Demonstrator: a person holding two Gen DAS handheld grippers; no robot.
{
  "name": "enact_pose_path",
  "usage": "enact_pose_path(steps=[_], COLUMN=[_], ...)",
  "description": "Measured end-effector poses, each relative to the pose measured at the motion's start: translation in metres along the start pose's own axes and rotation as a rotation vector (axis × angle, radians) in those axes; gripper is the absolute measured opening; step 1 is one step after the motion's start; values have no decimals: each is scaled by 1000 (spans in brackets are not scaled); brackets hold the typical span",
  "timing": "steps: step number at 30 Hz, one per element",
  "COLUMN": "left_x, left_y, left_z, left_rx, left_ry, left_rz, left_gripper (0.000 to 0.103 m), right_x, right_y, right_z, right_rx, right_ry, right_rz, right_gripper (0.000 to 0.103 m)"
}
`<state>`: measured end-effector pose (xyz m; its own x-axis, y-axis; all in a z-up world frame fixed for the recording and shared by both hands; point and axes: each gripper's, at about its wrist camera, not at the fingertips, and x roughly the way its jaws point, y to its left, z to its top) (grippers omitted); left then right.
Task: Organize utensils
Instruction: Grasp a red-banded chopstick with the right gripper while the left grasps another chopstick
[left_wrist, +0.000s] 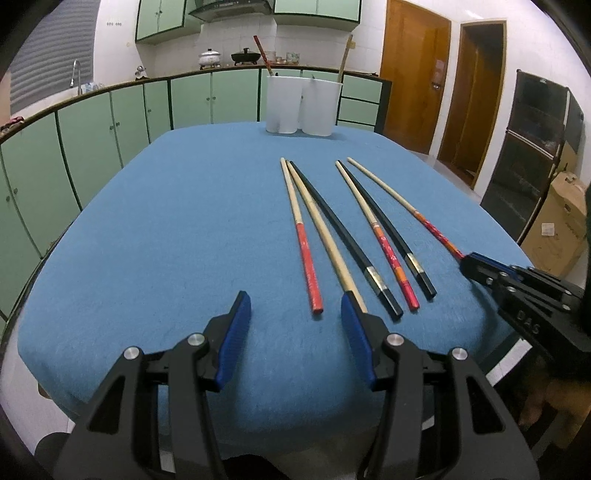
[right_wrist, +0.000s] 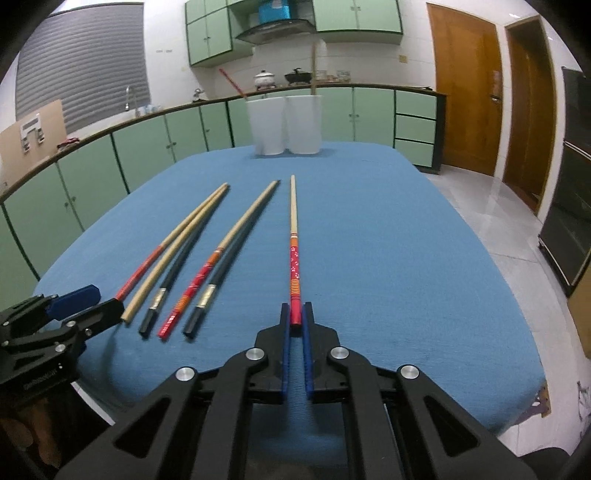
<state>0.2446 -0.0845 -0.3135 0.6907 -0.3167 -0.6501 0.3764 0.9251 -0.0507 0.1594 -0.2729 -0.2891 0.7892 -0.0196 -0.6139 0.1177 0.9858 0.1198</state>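
Right gripper (right_wrist: 296, 314) clamped on the butt of a red flower-patterned chopstick (right_wrist: 293, 243) lying on the blue tablecloth (right_wrist: 406, 258), left gripper (left_wrist: 291, 314) jaws wide beside five more chopsticks (left_wrist: 351, 236), two white holders (left_wrist: 303, 105) at the far edge

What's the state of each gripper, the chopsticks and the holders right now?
Left gripper: open, holding nothing.
Right gripper: shut on flowered chopstick.
Five loose chopsticks: lying flat on blue table.
Left holder: upright, a red chopstick inside.
Right holder: upright, a pale chopstick inside.
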Motion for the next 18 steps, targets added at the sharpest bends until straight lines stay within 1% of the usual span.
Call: enact_pose_path(steps=[1, 3, 4, 5, 6, 8, 15, 18], left_x=[1, 3, 4, 4, 3, 1, -4, -5], left_y=[-1, -2, -1, -1, 1, 5, 19, 22], left_z=[0, 0, 0, 1, 1, 1, 2, 2], left_rx=[1, -5, -10, -15, -22, -36, -100, -106], left_ry=[-2, -8, -9, -9, -9, -12, -12, -7], left_rz=[9, 18, 20, 23, 30, 52, 85, 85], left_gripper=[47, 26, 22, 14, 8, 5, 5, 7], right_x=[0, -2, -2, -2, -1, -1, 0, -1], right_y=[-1, -3, -4, -5, -6, -6, -1, -2], right_z=[0, 0, 1, 1, 1, 1, 2, 0], right_rx=[3, 11, 13, 16, 22, 25, 26, 21], right_ry=[-1, -3, -4, -5, -4, -4, -4, -4], right_rz=[-6, -11, -14, -15, -16, -17, -15, -9], right_gripper=[6, 6, 6, 6, 6, 6, 6, 6])
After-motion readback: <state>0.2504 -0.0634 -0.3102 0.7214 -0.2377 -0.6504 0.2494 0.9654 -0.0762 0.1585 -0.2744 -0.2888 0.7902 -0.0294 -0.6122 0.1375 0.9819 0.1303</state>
